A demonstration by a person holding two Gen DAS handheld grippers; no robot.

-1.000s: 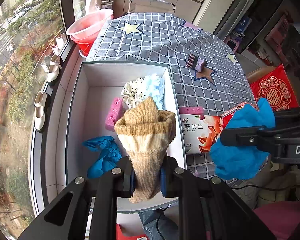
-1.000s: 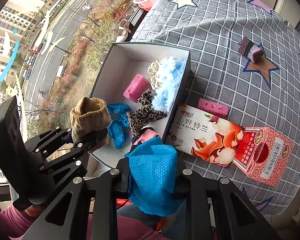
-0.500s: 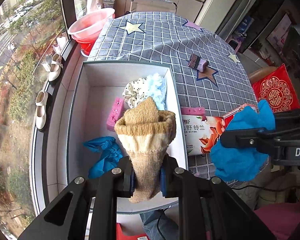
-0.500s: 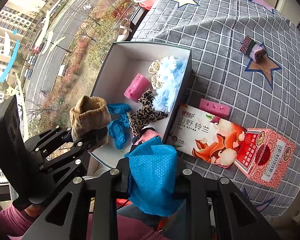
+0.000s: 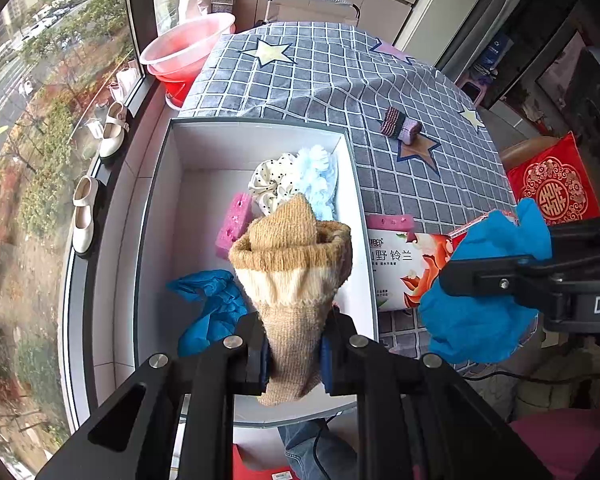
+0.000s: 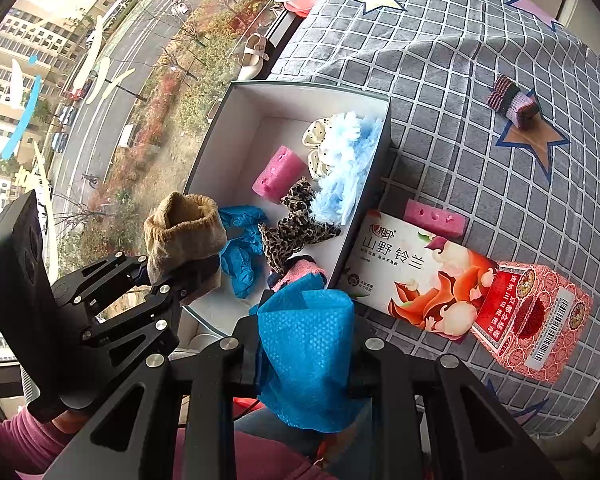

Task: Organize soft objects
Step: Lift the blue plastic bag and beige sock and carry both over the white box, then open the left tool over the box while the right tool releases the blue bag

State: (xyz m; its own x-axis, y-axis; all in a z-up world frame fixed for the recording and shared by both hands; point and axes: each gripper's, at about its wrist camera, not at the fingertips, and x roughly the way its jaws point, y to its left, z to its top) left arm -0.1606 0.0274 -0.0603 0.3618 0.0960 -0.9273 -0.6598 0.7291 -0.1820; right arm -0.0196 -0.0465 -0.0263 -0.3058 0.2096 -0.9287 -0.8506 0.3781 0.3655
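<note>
My left gripper (image 5: 293, 354) is shut on a rolled tan sock (image 5: 294, 268) and holds it above the near end of the white box (image 5: 160, 208). It also shows in the right wrist view (image 6: 184, 232). My right gripper (image 6: 306, 350) is shut on a blue cloth (image 6: 308, 340), held just outside the box's near right corner; the cloth also shows in the left wrist view (image 5: 484, 304). In the box lie a pink sponge (image 6: 278, 170), a blue glove (image 6: 240, 252), a leopard scrunchie (image 6: 294, 226), a dotted scrunchie (image 5: 272, 184) and a light blue fluffy cloth (image 6: 350, 160).
On the checked tablecloth (image 6: 440, 80) lie a second pink sponge (image 6: 434, 218), a flat tissue pack (image 6: 412, 276), a red carton (image 6: 536, 312) and a small striped knit roll (image 6: 512, 100). A red basin (image 5: 188, 48) stands at the far left by the window.
Both grippers have drawn back slightly from the box, still holding the sock and the blue cloth. Nothing was let go.
</note>
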